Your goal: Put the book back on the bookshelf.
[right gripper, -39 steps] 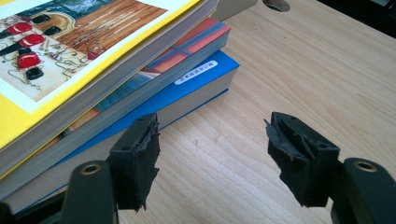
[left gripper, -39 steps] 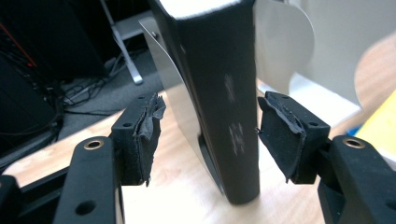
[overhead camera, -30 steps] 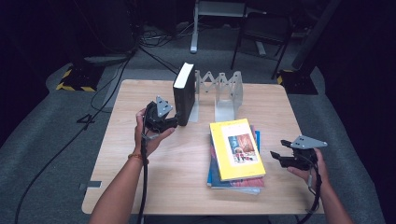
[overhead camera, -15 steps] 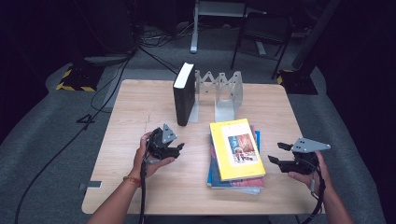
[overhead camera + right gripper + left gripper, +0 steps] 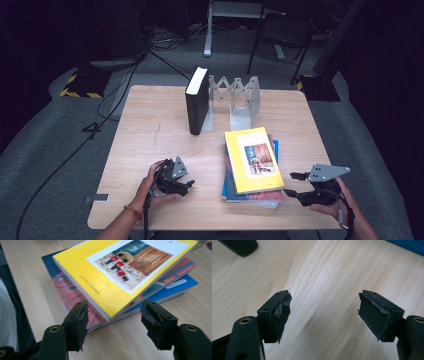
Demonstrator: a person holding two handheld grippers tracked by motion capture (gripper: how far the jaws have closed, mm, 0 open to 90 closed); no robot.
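High view: yellow book (image 5: 252,159) tops the stack near the table (image 5: 150,125) front; right gripper (image 5: 295,184) at its corner, left gripper (image 5: 186,184) aside. Left gripper view: jaws just opening, spread, empty. Right gripper view: jaws just closing, still clear of the yellow book (image 5: 117,272); best to bite the top cover only.

Black book (image 5: 197,101) stands upright at far side of worktop (image 5: 150,130), spine toward camera, pale page edge on top, leaning against left end of grey metal zigzag book rack (image 5: 235,97). Rack otherwise holds nothing. Beyond worktop: grey carpet floor (image 5: 65,150) w/ black cables (image 5: 107,100) trailing across it, yellow-black striped block (image 5: 80,82) at left, white stand leg (image 5: 207,30), dark chair (image 5: 280,37) at back. Bkgd dark.
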